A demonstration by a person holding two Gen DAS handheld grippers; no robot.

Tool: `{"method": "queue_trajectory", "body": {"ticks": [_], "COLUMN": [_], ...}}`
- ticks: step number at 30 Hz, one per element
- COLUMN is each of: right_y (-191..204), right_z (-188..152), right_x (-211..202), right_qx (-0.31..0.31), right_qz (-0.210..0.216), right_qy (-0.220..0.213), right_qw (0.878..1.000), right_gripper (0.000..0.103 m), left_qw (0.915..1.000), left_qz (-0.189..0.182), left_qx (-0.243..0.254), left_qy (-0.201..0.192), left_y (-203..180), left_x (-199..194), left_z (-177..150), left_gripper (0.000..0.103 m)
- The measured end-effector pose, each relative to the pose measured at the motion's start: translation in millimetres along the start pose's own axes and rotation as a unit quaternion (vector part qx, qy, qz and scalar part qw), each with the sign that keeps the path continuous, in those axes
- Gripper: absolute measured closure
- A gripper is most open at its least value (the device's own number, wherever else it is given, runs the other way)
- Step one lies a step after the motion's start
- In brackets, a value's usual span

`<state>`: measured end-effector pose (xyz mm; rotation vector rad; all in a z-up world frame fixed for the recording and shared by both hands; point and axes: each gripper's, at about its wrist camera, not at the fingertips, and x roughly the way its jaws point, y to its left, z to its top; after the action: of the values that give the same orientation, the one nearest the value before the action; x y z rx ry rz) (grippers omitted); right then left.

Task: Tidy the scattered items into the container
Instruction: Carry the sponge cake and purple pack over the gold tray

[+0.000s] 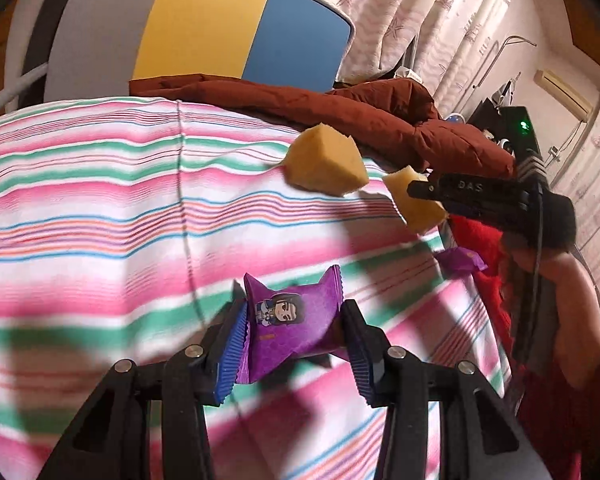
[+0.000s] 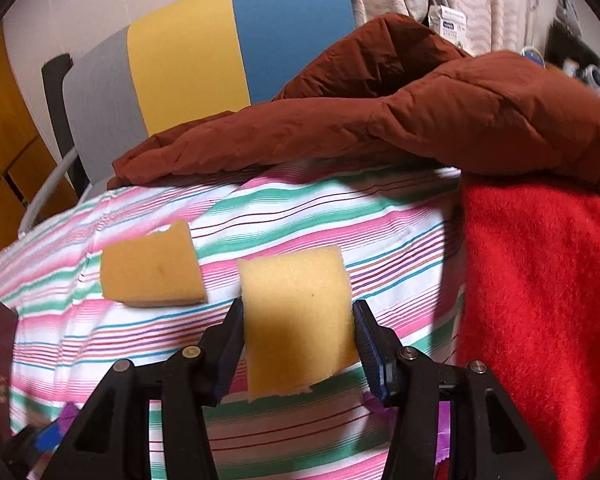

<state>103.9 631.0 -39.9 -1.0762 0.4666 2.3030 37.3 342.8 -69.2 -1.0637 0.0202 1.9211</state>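
Purple packet [image 1: 296, 332] (lower edge hidden) between left gripper [image 1: 296, 344] fingers [image 1: 232, 352].

Black tool [image 1: 294, 346] with blue ribbed pads, silver screws.

left gripper [image 1: 294, 344] clamped on purple crinkle-edged snack packet with cartoon figure [image 1: 296, 330], above striped pink-green-white cloth [image 1: 100, 208] | loose yellow foam sponge block [image 1: 326, 164] on cloth, beyond packet | right gripper [image 1: 420, 192] pinching second yellow sponge piece [image 1: 418, 210], right of packet | rust-brown quilted jacket [image 1: 380, 116] at cloth's far edge
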Motion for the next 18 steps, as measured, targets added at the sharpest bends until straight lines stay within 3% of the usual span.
{"method": "queue_trajectory", "body": {"ticks": [10, 18], "right_y": [24.3, 59.0], "right_z": [-0.4, -2.9], "right_x": [-15.5, -34.6], "right_qx": [-0.070, -0.153], "right_qz": [-0.041, -0.082], "right_qy": [-0.036, -0.097], "right_qw": [0.996, 0.980], "right_gripper": [0.050, 0.050], "left_qw": [0.9996, 0.9984], "left_qz": [-0.001, 0.002], "left_qx": [-0.025, -0.032], "left_qy": [-0.015, -0.046], "left_y": [20.4, 32.8], "left_x": [-41.0, -75.8], "left_z": [-10.2, -7.3], "left_gripper": [0.059, 0.059]}}
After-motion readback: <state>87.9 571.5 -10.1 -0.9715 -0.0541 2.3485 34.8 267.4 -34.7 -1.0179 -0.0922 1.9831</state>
